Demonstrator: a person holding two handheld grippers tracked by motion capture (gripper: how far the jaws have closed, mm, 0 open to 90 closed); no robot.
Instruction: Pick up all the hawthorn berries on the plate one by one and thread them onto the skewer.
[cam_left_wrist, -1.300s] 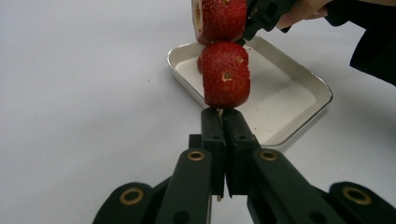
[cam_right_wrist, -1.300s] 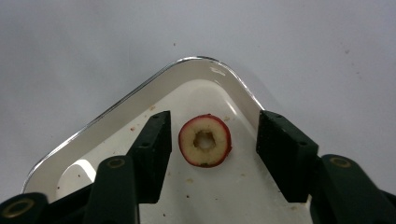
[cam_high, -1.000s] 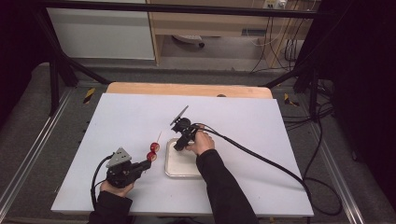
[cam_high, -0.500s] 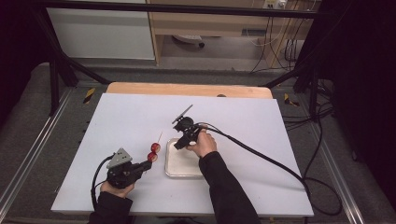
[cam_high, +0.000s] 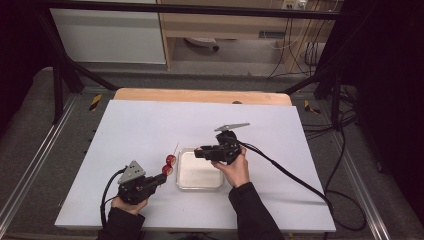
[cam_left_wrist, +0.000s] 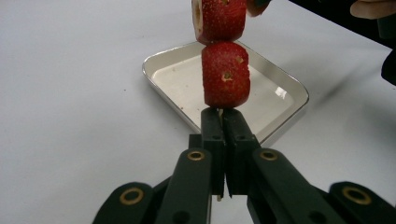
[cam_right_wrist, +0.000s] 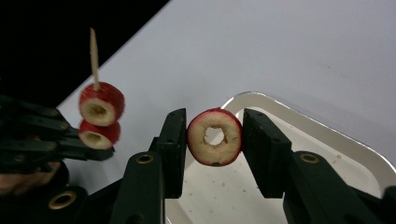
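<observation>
so, left gripper (cam_left_wrist: 223, 122) is clamped tight on a skewer (cam_right_wrist: 94, 58) carrying two strawberry slices (cam_left_wrist: 226, 74), just left of the white tray (cam_high: 199, 172). right gripper (cam_right_wrist: 214, 135) has just been closing, pinching a strawberry ring (cam_right_wrist: 215, 137) above the tray, probably lifted clear of it.

White tabletop (cam_high: 150, 125), wooden edge along the far side. Near its middle, a shallow white tray (cam_high: 192, 175). Just left of the tray, two red fruit slices (cam_high: 169, 164) threaded on a thin skewer (cam_high: 175, 148), tip pointing away and up. Left claw (cam_high: 161, 178) in the lower left, held in the left hand (cam_high: 127, 202), clamped on the skewer's lower end. Right claw (cam_high: 199, 151) above the tray's far edge, held in the right hand (cam_high: 235, 167), pointing left toward the slices; jaw contents too small to make out. Black cable (cam_high: 290, 172) trailing off to the right.
</observation>
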